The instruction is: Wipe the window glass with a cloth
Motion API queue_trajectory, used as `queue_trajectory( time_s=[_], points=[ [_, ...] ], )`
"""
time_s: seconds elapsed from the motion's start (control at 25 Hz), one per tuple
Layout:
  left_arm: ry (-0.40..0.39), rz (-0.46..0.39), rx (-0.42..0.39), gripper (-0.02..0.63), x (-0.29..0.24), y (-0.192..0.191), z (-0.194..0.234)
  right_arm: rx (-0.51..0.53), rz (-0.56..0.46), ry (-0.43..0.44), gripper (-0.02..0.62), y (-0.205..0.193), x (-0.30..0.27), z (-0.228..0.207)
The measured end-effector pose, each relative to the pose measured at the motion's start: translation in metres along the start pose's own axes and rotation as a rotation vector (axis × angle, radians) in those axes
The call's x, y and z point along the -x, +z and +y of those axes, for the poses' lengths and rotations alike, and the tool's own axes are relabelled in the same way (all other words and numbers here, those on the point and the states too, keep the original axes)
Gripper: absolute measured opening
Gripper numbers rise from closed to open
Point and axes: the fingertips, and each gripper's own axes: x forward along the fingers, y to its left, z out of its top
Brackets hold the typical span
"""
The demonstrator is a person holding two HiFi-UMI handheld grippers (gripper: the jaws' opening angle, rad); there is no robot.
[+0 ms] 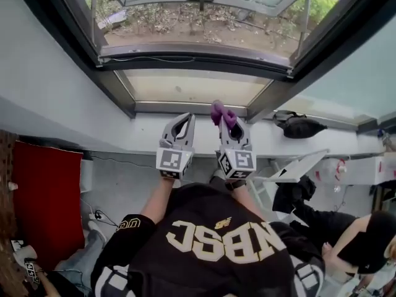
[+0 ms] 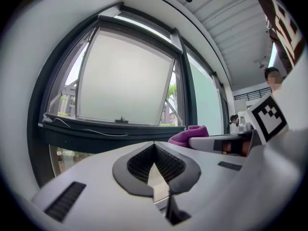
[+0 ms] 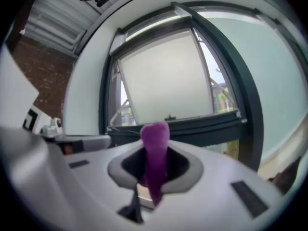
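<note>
Left gripper point(image 2: 154, 146): held out toward the window, just left of the other tool. Jaws were fully together, tips meeting, with nothing between them.

Right gripper point(image 3: 155, 147): held beside the left one at about the same height. Jaws were clamped on the cloth.

Cloth point(image 3: 155, 132): purple, bunched, pinched between the right gripper's jaws. A rounded fold stood above the tips, and a tail hung down through the gap behind them. In the head view it lay in front of the lower pane's bottom frame. Contact with the glass could not be determined.

Window glass point(image 2: 125, 81): frosted pane in a dark-framed sash, hinged at the top and swung outward at the bottom. Neither gripper was touching it.

Lower pane point(image 1: 192, 86): fixed, below the open sash, directly ahead of both grippers.

Window sill point(image 1: 124, 135): white ledge running below the frame. Both grippers were held over it.

Black bag point(image 1: 301, 127): lying on the sill, well to the right of the grippers.

Operator: dark shirt with pale lettering, both forearms extended forward.

Second person point(image 1: 352, 234): seated at lower right, dressed in black, well apart from the work.
</note>
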Motion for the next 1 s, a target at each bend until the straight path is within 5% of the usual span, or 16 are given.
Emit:
queue_trajectory(
  time_s=[0.4, 1.0],
  points=[
    [-0.047, -0.065, -0.019, 0.018, 0.045, 0.052, 0.029, 0.081, -0.034, -0.011, 0.075, 0.035, 0.005, 0.091],
    [0.001, -0.111, -0.031, 0.018, 0.020, 0.066, 0.017, 0.096, -0.040, 0.003, 0.075, 0.050, -0.010, 0.046]
  ],
)
